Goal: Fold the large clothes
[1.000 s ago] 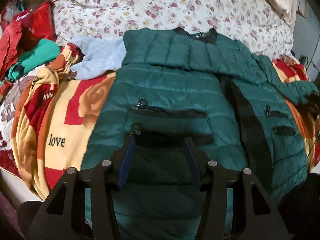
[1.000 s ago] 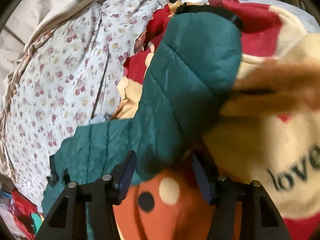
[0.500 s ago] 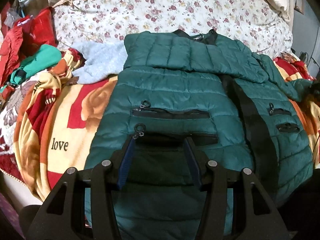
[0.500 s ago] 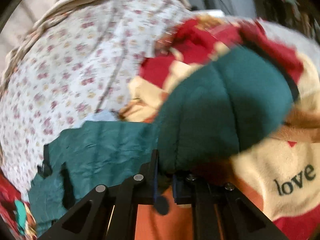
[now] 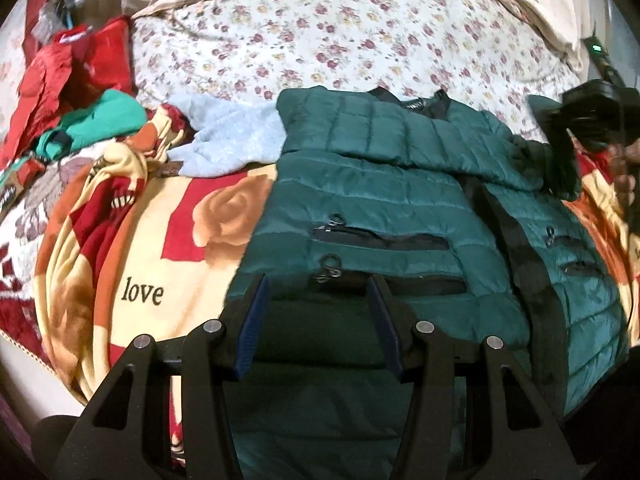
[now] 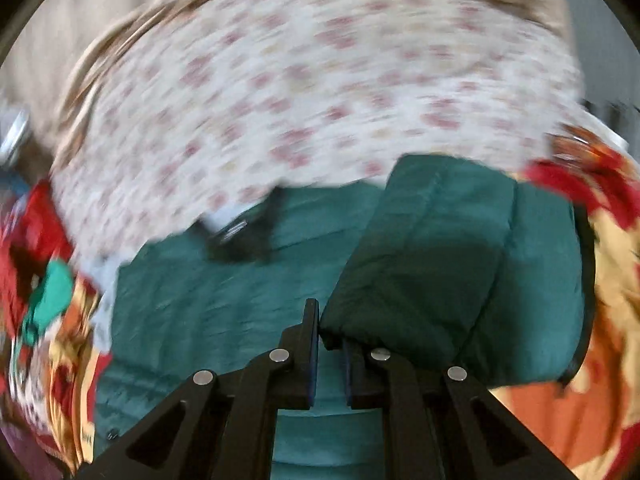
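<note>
My left gripper [image 5: 318, 320] hangs wide apart over the green jacket [image 5: 376, 216] spread on the blanket [image 5: 160, 264]. Only my blurred right view shows the right gripper [image 6: 328, 352] pinching its sleeve [image 6: 436, 264].

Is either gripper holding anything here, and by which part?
The right gripper pinches the green jacket by its sleeve edge. The left gripper is open, holding nothing.

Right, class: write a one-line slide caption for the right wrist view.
Right claw shut on a sleeve of the green puffer jacket, carrying it over the jacket's body on the bed.
</note>
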